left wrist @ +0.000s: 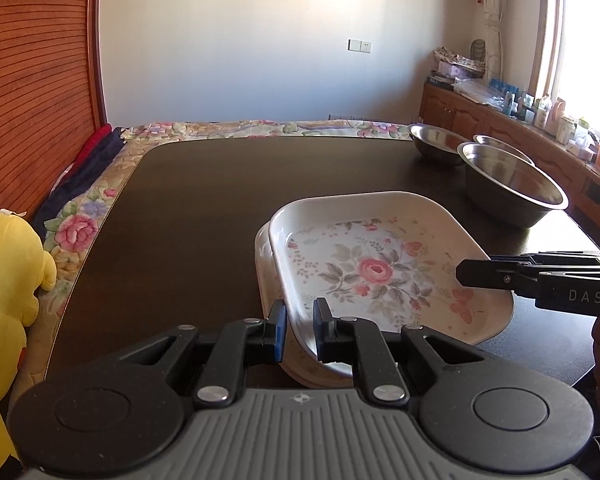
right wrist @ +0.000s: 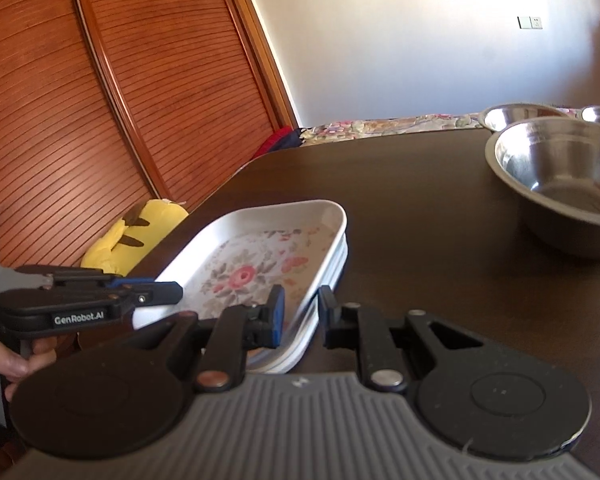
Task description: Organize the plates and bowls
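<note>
A: Left of the floral plate (left wrist: pixel 380 264), the dark table (left wrist: pixel 204 216) runs bare to its rounded edge, with the yellow plush toy (left wrist: pixel 4 276) on the bedding beyond it.

B: Lots of room that side. And the left gripper (left wrist: pixel 300 322)?

A: Jaws narrow, pinched on the plate's near-left rim, one pad inside, one outside. The plate sits tilted on another plate (left wrist: pixel 265 268) beneath, not yet square with it.

B: So it's gripped by the rim to be nested, I'd say.

A: Likely. The right gripper (right wrist: pixel 300 312) has narrow jaws astride the plate's right rim; I can't tell whether the pads press on it.

B: Right of the plate?

A: Three steel bowls: the large bowl (left wrist: pixel 514 184) near the plate's far-right corner, two smaller bowls (left wrist: pixel 436 142) behind it. Tighter there; a careless swing right could clip the large bowl.
</note>
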Action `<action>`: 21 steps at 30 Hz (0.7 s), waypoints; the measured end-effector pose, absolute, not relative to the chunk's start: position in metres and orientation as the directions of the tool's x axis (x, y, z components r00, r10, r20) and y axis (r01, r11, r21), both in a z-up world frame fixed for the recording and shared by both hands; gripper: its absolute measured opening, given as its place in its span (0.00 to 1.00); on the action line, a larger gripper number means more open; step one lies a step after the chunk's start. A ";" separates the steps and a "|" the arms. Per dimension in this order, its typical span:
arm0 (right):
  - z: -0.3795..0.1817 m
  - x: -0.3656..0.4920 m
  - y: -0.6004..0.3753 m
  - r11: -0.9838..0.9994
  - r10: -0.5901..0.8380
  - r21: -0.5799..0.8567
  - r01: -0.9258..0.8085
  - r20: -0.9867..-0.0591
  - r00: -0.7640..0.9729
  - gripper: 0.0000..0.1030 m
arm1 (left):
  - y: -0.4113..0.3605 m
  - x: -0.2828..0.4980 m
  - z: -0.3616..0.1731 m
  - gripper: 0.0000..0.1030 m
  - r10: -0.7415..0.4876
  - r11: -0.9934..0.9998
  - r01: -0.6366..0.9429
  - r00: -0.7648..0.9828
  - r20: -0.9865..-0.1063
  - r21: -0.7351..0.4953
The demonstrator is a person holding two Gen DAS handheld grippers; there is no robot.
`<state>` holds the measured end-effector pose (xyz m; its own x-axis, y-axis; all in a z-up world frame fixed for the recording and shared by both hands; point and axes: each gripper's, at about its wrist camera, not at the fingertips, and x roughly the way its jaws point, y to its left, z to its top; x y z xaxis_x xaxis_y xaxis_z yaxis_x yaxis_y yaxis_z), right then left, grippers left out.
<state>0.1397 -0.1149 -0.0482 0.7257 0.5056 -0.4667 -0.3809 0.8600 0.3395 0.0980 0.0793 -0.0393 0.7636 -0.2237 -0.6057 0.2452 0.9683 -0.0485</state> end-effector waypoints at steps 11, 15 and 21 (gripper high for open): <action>-0.047 0.132 -0.110 0.875 0.481 0.295 -0.384 -0.444 0.756 0.21 | 0.083 0.099 -0.041 0.15 -0.231 0.969 0.239 0.762 -0.605 -0.068; -0.047 0.130 -0.108 0.881 0.472 0.278 -0.384 -0.436 0.766 0.22 | 0.087 0.096 -0.036 0.16 -0.221 0.972 0.222 0.781 -0.584 -0.070; -0.042 0.122 -0.104 0.892 0.452 0.233 -0.388 -0.406 0.794 0.22 | 0.085 0.094 -0.027 0.28 -0.215 0.974 0.216 0.802 -0.558 -0.067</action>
